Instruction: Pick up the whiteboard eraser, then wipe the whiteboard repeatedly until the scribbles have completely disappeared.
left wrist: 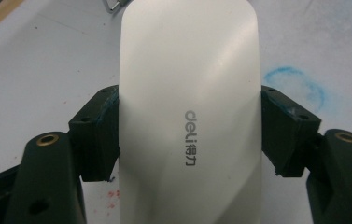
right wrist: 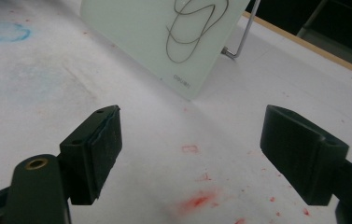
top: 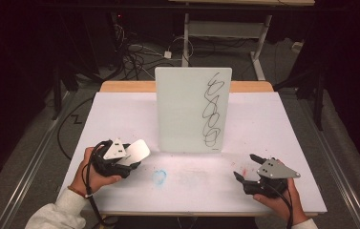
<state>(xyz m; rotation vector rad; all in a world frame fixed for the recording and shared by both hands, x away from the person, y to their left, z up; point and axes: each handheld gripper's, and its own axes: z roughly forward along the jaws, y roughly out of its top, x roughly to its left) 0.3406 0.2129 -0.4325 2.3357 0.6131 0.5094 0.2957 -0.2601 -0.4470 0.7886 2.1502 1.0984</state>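
High view first: my left gripper (top: 129,160) sits at the near left of the table (top: 120,114), hand wrapped around it from below with the wrist bent up a bit and the white sleeve cuff coming in from the bottom left corner. It's clamped on a white eraser (top: 137,151), the rounded end sticking out past the jaws toward the whiteboard (top: 193,110). From the left gripper view I can see the eraser (left wrist: 190,116) squeezed between both pads, one on each long side, with grey lettering running down its back. A faint blue ring smudge (left wrist: 295,86) is on the table just off to the side of it, and in the high view that same smudge (top: 159,176) sits between my two hands, closer to the left one.

My right gripper (top: 246,168) is at the near right, hand cupping it from underneath, jaws pointing left and slightly toward the board. Jaws are wide apart with nothing between them, just bare table with red marker stains (right wrist: 197,199) under it in the right gripper view.

The whiteboard stands upright in the middle of the table, propped on a wire stand (right wrist: 241,35) behind it, with a looping black scribble (top: 213,110) down its right side. Neither gripper is touching the board
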